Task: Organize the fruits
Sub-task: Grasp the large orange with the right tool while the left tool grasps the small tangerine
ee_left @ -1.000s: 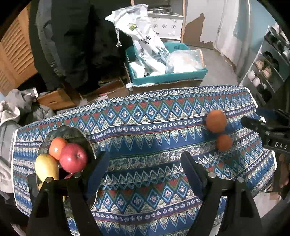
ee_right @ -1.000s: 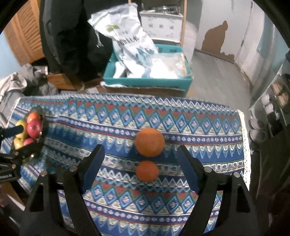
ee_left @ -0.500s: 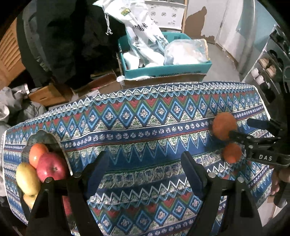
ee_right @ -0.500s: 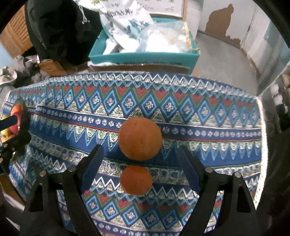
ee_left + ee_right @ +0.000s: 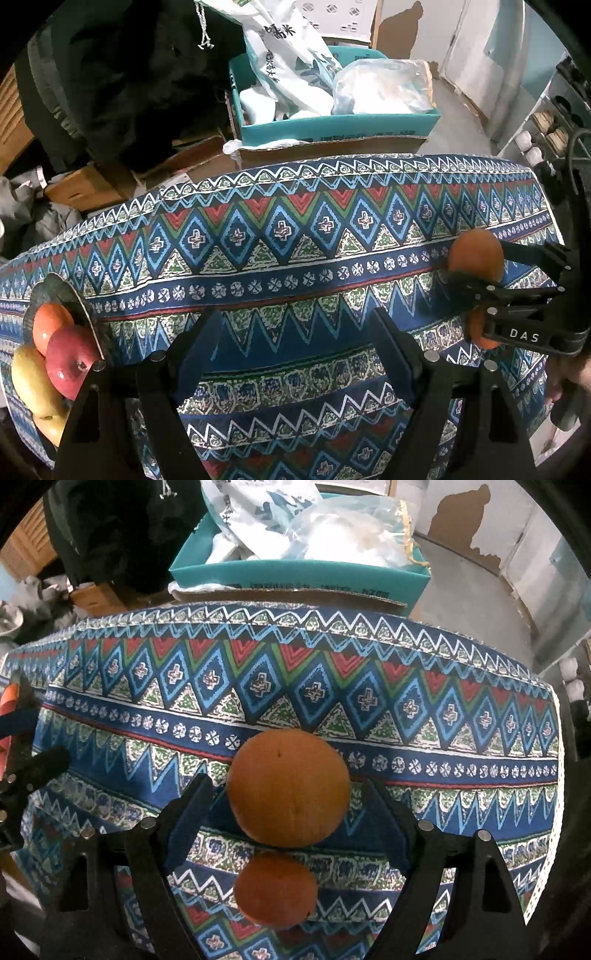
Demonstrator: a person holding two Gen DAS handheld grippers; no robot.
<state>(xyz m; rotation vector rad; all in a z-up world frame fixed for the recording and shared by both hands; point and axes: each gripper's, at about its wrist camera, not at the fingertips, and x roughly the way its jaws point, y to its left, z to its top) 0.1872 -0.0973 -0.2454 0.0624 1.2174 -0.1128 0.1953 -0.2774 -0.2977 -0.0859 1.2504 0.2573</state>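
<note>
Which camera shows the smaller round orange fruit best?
The right wrist view: the smaller round orange fruit lies in full sight on the patterned blue tablecloth, just behind the larger round orange fruit. In the left wrist view the same small fruit is mostly hidden behind the right tool.

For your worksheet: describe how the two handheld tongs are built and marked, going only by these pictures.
Both the left tongs and the right tongs have black angular frames with round silver bolt heads and dark blue flat pads. Seen from the left camera, the right tongs carry white letters "DAS" and a black cable.
</note>
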